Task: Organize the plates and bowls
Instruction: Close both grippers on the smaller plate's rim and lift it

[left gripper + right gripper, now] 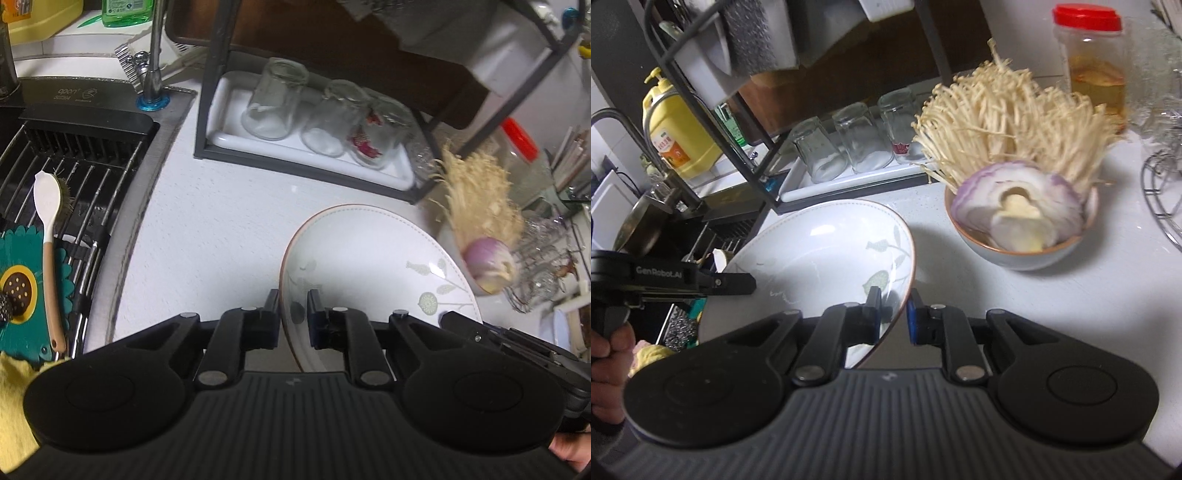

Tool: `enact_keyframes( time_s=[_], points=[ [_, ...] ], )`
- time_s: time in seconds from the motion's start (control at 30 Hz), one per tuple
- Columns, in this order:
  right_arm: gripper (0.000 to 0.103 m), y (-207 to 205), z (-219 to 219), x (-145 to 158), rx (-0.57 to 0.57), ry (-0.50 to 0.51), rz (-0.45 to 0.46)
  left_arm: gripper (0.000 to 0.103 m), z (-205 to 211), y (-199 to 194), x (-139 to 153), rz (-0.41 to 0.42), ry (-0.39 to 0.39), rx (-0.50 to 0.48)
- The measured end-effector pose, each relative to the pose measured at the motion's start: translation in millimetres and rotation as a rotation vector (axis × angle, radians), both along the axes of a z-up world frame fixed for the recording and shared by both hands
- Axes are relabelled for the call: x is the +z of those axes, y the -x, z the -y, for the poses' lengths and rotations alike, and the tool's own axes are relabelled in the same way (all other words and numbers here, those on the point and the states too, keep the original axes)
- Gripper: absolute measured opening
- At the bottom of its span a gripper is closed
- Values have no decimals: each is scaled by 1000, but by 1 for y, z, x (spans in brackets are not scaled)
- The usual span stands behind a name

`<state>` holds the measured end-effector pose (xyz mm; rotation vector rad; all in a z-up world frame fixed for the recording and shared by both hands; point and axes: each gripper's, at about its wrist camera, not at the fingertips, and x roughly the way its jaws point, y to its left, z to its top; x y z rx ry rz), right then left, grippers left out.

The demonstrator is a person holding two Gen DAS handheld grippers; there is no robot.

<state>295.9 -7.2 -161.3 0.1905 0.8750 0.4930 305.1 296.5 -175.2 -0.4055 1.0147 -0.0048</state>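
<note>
Both grippers, left gripper (293, 308) and right gripper (894, 308), pinched opposite rims of the shallow white ceramic plate with leaf print (369, 254), held tilted above the white counter (207, 236). Lifting evenly would have kept it clear of the bowl of enoki and onion (1019, 229).

Only clear one is "GenRobot.AI" in pale letters on the side of the left gripper (737, 284). The yellow jug (677, 129) has an orange label, and the black sink panel (74, 94) has upside-down print, both too blurry to read.
</note>
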Motion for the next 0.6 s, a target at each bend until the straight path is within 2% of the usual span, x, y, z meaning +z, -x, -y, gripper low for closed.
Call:
enact_keyframes(
  time_s=[0.33,0.6],
  points=[
    [17,33,26,35,-22,4,72,17,26,26,39,45,22,-24],
    [17,60,55,51,-82,1,116,17,56,36,57,63,29,-95]
  ],
)
